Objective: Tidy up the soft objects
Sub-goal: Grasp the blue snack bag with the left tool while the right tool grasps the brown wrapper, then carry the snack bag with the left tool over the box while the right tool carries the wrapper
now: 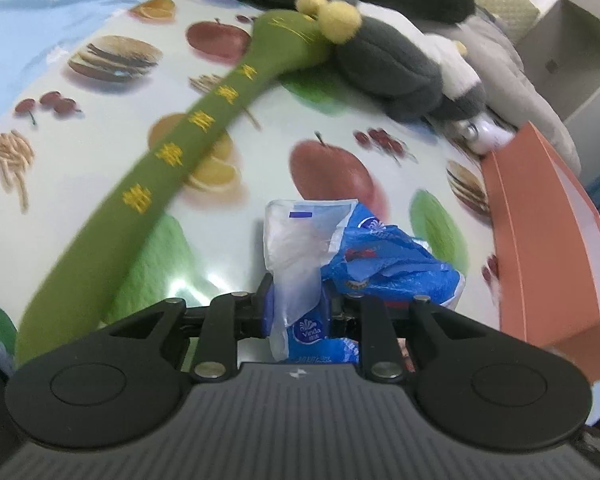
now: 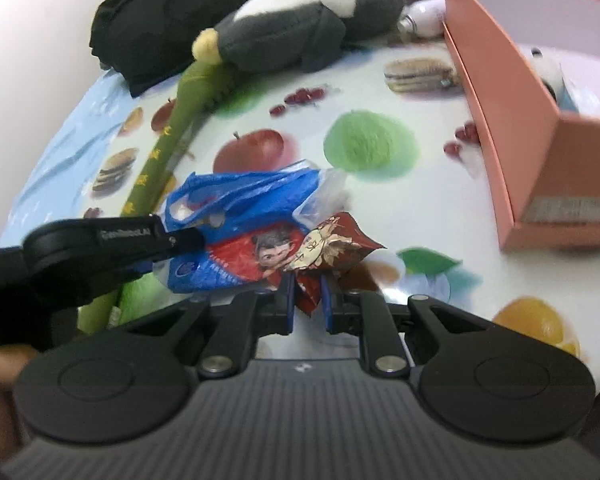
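So you're maybe partway through this one, I'd guess. Both of your grippers are clamped on the same tissue pack (image 2: 236,236), a blue and red plastic-wrapped thing that looks half crumpled. Your left gripper (image 1: 298,312) has its jaws narrow and pinched on the clear-and-blue end of the wrapper, and your right gripper (image 2: 308,300) is pinched tight on the red corner of it. The pack hangs between the two just above the fruit-print tablecloth (image 2: 380,208), not in the box yet.

Container-wise, there's only one I can see: the orange box (image 2: 500,120) off to the right, open on top. Something white and fluffy (image 2: 548,68) with a bit of pale blue already sits inside, probably a small plush, but it's too cut off to say for sure. Rest of the box interior looks free from this angle.

Still out on the table: the long green plush (image 1: 188,148) with yellow stitching lying diagonally, and the grey and white plush (image 2: 300,16) at its far end, touching it. A black fabric bundle (image 2: 152,12) sits behind those. There's also a small whitish bottle (image 2: 424,16) right beside the box's far corner.

So one item looks sorted, one in hand, at least two plushies left.
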